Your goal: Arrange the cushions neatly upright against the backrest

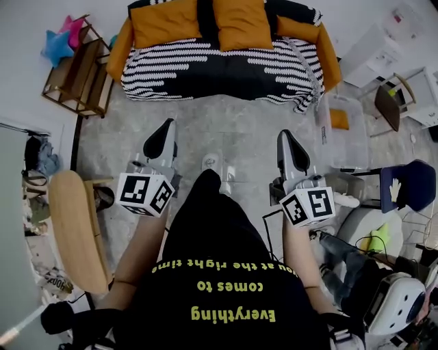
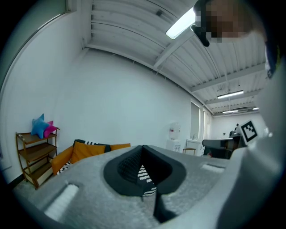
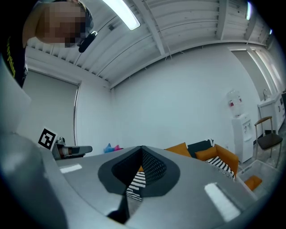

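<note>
The sofa (image 1: 219, 68) with a black-and-white striped seat stands at the far end of the floor. Two orange cushions (image 1: 164, 22) (image 1: 241, 22) lean upright against its backrest, with dark cushions (image 1: 205, 15) between and beside them. A smaller orange cushion (image 1: 298, 29) sits near the right arm. My left gripper (image 1: 166, 126) and right gripper (image 1: 283, 135) hover over the floor, well short of the sofa, both shut and holding nothing. The left gripper (image 2: 143, 150) points towards the sofa (image 2: 89, 150), and so does the right gripper (image 3: 142, 150), where the sofa (image 3: 210, 154) lies to the right.
A wooden shelf (image 1: 79, 68) with star-shaped toys stands left of the sofa. A clear plastic box (image 1: 339, 130) lies on the floor at the right. A wooden chair (image 1: 75, 229) is at my left, a blue chair (image 1: 407, 184) at my right. A water dispenser (image 3: 243, 129) stands by the wall.
</note>
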